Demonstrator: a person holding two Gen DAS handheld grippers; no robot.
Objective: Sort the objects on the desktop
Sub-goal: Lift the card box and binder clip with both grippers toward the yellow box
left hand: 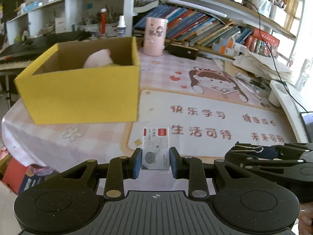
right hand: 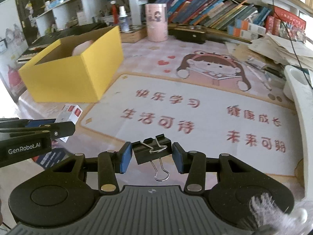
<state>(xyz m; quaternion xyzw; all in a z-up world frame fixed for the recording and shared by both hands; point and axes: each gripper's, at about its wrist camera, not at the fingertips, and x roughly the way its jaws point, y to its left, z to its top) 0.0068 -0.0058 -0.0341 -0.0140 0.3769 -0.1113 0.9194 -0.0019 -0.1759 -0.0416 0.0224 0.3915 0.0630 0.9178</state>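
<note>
Left gripper (left hand: 156, 162) pinches staple box (left hand: 156, 148); right gripper (right hand: 152, 155) clamps binder clip (right hand: 152, 151). Yellow box (left hand: 82, 82), open-topped, lies ahead and left of both; left gripper nearer. Pink item inside it.

Daylight pours in from the right of the fingers, washing that edge white. Both fisheye views bend the shelves (left hand: 215, 9) at the rim. The yellow box (left hand: 82, 90) and mat lettering (right hand: 162, 121) beyond the fingertips smear with motion blur; shadows are soft.
</note>
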